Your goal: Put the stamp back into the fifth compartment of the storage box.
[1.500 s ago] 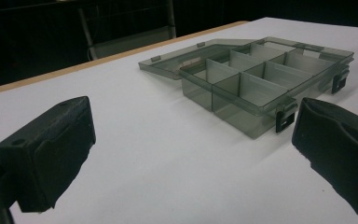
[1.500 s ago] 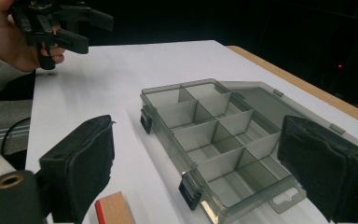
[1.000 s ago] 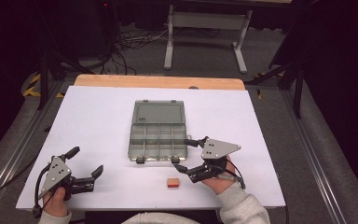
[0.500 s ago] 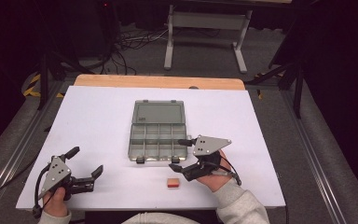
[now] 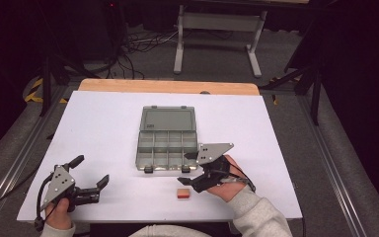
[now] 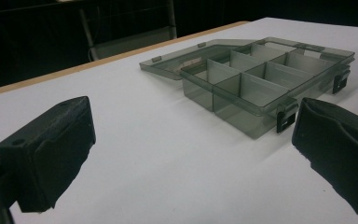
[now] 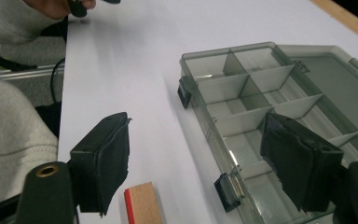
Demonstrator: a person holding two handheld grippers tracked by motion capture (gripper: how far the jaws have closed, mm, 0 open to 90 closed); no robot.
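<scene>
1. Your left gripper (image 5: 90, 186) rests at the near left corner of the white table (image 5: 98, 123), in the same spot as a second ago, jaws spread wide with nothing between them.
2. The grey compartment box (image 5: 168, 140) lies open mid-table, lid flat behind it; it hasn't moved.
3. The small block (image 5: 182, 193), tan with a red edge, sits on the table just in front of the box's right latch.
4. Your right gripper (image 5: 190, 170) has slid in from the right toward the block, and its jaws have just been closing, yet stand apart with nothing gripped. In the right gripper view the block (image 7: 142, 204) lies low between them, so the pickup looks close.
</scene>
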